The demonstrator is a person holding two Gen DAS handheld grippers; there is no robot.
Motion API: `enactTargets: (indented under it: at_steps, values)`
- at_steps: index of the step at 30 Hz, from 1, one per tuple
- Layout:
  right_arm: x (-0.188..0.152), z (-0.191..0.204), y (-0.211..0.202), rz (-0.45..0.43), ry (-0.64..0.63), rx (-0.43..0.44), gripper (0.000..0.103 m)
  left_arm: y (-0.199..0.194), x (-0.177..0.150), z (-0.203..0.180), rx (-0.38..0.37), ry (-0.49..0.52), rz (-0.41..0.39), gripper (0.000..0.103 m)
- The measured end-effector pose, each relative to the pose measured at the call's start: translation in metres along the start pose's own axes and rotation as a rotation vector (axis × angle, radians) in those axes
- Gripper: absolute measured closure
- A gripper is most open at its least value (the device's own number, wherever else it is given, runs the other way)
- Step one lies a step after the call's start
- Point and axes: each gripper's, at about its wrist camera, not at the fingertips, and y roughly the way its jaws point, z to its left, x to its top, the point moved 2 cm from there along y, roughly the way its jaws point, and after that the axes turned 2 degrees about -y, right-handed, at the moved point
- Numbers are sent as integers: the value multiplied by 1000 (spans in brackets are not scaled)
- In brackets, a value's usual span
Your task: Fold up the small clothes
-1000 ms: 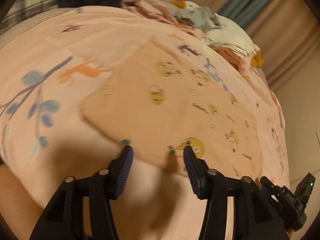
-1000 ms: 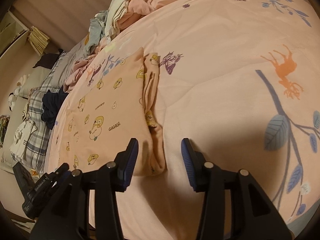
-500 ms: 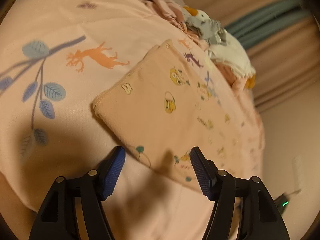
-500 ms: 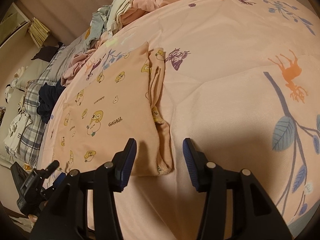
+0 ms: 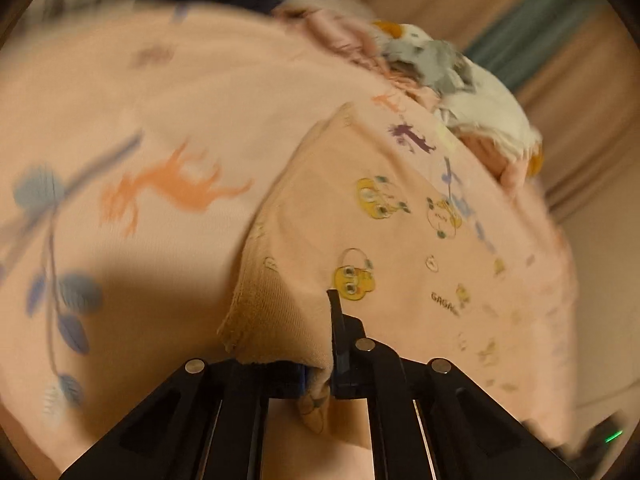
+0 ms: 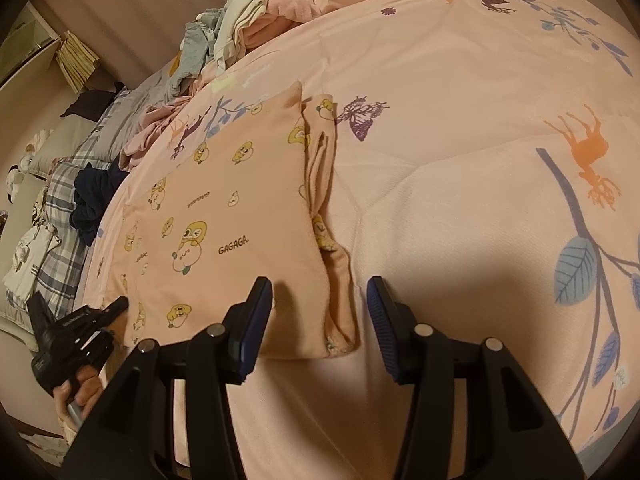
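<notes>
A peach garment [image 5: 404,236] printed with yellow cartoon figures lies folded flat on the pink duvet [image 5: 168,92]. My left gripper [image 5: 320,364] is shut on its near edge, and the cloth bunches up and drapes over the left finger. In the right wrist view the same garment [image 6: 224,232] shows a folded-in strip along its right side. My right gripper [image 6: 320,304] hovers open over the near right corner, touching nothing. The left gripper [image 6: 116,306] also appears there at the garment's left corner, held by a hand [image 6: 76,396].
A heap of unfolded clothes [image 6: 256,20] lies at the far end of the bed. A dark navy garment [image 6: 94,196] rests on plaid bedding [image 6: 64,280] to the left. The animal-print duvet [image 6: 460,184] stretches to the right. Curtains [image 5: 560,60] hang behind.
My left gripper has moved forward onto the garment's near edge and shut on it; the edge now rises and bunches. The right gripper has hardly moved and stays open.
</notes>
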Motion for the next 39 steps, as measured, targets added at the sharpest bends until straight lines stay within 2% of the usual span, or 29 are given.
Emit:
enactTargets:
  at_steps: [1, 3, 6, 8, 11, 16, 18, 19, 21, 24, 26, 27, 28, 30, 31, 33, 36, 38, 39]
  values:
    - [0, -1, -1, -1, 10, 6, 53, -2, -2, -4, 2, 27, -19, 98]
    - [1, -6, -3, -2, 42, 37, 53, -8, -3, -28, -48, 109, -62, 98]
    - [2, -10, -5, 0, 83, 70, 54, -9, -11, -69, -127, 251, -82, 98]
    - [3, -15, -10, -17, 105, 73, 54, 4, -21, -93, -146, 333, -53, 98]
    - [4, -23, -18, -42, 133, 74, 54, 18, -45, -111, -186, 385, 15, 101]
    - [6, -38, -26, -53, 194, 93, 54, 8, -87, -137, -243, 557, 31, 102]
    - [5, -37, -26, -54, 192, 94, 53, 3, -97, -138, -344, 545, 121, 102]
    - [6, -37, -25, -53, 185, 97, 53, -1, -98, -137, -349, 538, 122, 102]
    - [6, -33, -23, -42, 165, 99, 53, -18, -99, -129, -288, 556, 64, 102]
    - [8, -21, -20, -28, 118, 146, 52, -38, -90, -116, -186, 602, -15, 101]
    - [10, -6, -18, -23, 86, 211, 46, -45, -79, -104, -139, 579, -63, 87]
    - [12, 3, -17, -21, 65, 258, 39, -46, -74, -97, -113, 556, -80, 65]
    - [14, 12, -14, -14, 53, 297, 35, -44, -68, -89, -107, 523, -89, 45]
    - [18, 27, -5, 5, 48, 361, 33, -38, -58, -74, -128, 439, -62, 44]
    - [21, 38, 4, 38, 46, 420, 33, -34, -55, -68, -144, 405, -29, 44]
    - [23, 53, 22, 100, 47, 474, 34, -27, -53, -61, -181, 361, 44, 44]
    - [24, 74, 52, 173, 64, 483, 34, -25, -56, -57, -209, 355, 102, 44]
    - [24, 87, 66, 175, 38, 457, 34, -23, -61, -56, -236, 347, 135, 44]
    - [23, 91, 70, 170, 27, 438, 38, -22, -63, -57, -250, 338, 161, 44]
